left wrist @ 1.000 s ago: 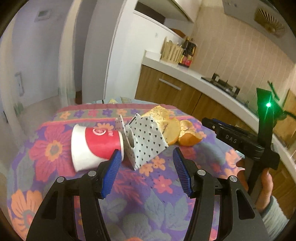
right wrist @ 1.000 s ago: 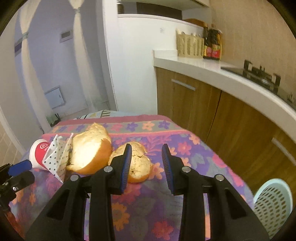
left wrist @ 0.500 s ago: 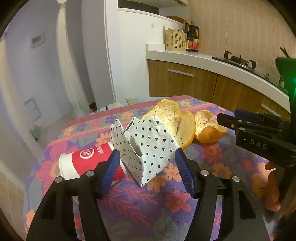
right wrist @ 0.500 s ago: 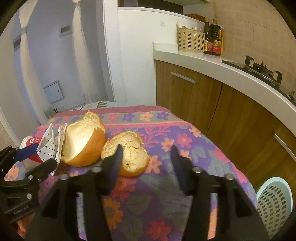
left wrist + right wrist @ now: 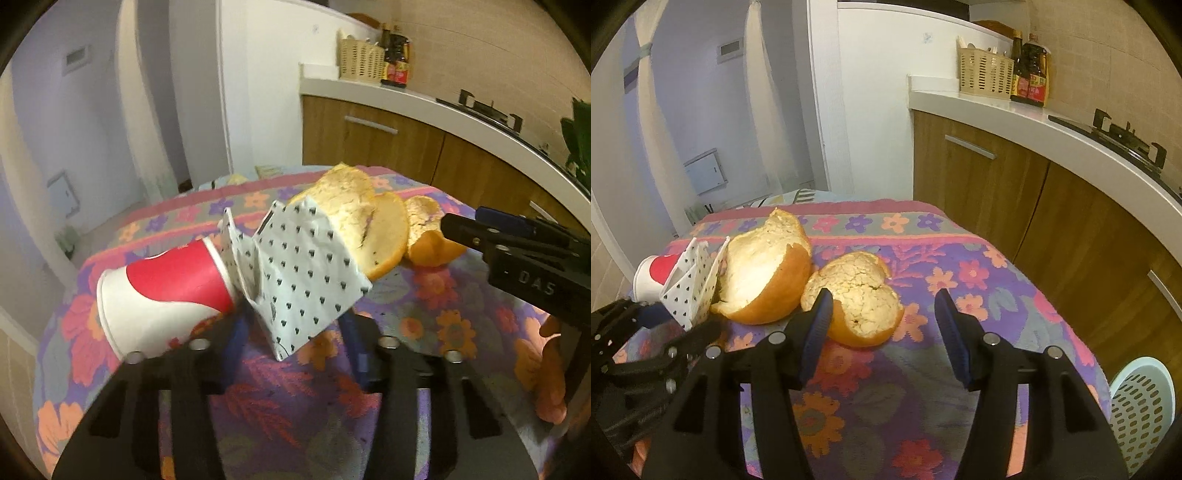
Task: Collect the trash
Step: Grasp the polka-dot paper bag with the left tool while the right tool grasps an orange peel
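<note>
Trash is all bunched up on the flowery cloth covering our bench [image 5: 960,369]. Through the left camera, the white box with black spots [image 5: 310,273] sits dead centre, crumpled and tipped on one corner. A red and white paper cup [image 5: 162,291] lies on its side at about 9 o'clock from the box, its rim touching the box flaps. At roughly 1 o'clock from the box there's a big piece of orange peel [image 5: 365,221] right behind it, and a smaller peel [image 5: 424,236] further toward 3 o'clock.

Our left gripper [image 5: 291,332] has its blue pads on either side of the box's lower corner and the jaws are closing in on it. We can't tell for sure if the pads are pressing the cardboard yet, since the box hides their tips.

Through the right camera, our right gripper [image 5: 882,321] hangs open with nothing pinched. The smaller peel [image 5: 853,299] is just ahead, near the left pad [image 5: 816,328] and partly behind it. The big peel [image 5: 764,273] is at 10 o'clock from there, leaning on the box. A pale blue basket with holes [image 5: 1141,410] shows at 4 o'clock, down below the bench edge.
</note>
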